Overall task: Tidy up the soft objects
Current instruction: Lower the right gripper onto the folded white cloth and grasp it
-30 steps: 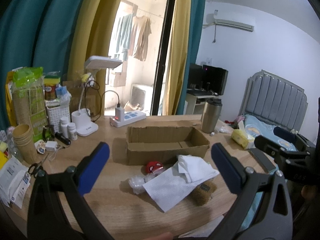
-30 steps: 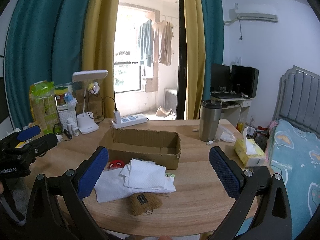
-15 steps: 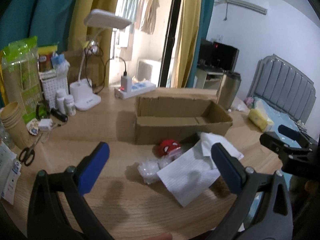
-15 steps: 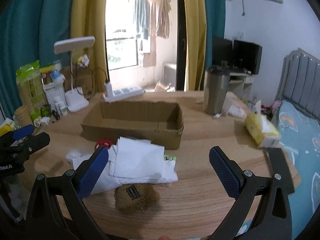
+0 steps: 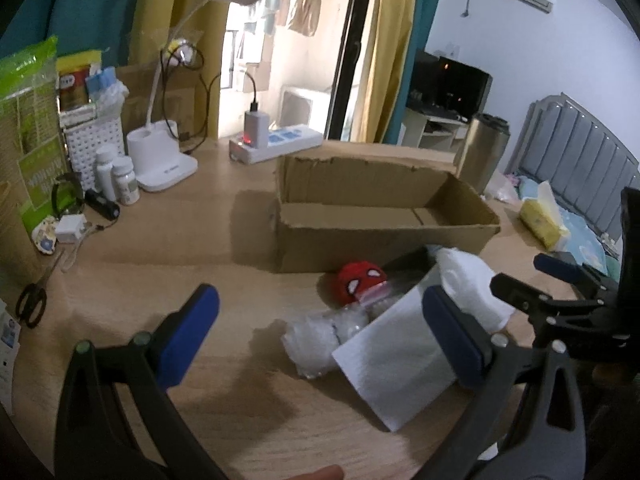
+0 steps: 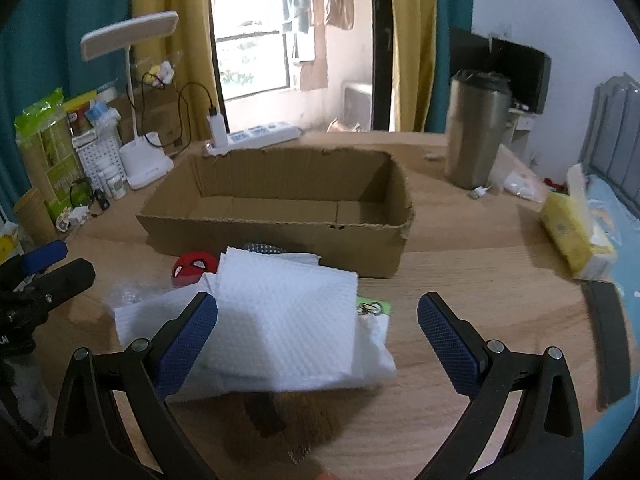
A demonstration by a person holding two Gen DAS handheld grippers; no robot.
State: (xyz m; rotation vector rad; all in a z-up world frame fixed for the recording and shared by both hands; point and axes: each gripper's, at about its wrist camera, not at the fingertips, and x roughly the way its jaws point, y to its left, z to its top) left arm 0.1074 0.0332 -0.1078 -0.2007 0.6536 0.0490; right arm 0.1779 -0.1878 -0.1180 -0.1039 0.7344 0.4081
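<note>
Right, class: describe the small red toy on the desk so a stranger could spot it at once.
Find the open cardboard box mid-desk. Against its near wall, beside the white paper towels, lies the red plush ball. It alone is red, with white spider-mask eyes.

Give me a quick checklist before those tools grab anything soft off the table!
1. Box empty, room for items: ok.
2. Right tool open, over the tissues: ok.
3. Left tool open, near the bubble wrap: ok.
4. Red plush reachable, beside the box: ok.
5. Brown plush clear of the tissues: not ok, partly covered.
6. More items under the tissues: cannot tell.
</note>
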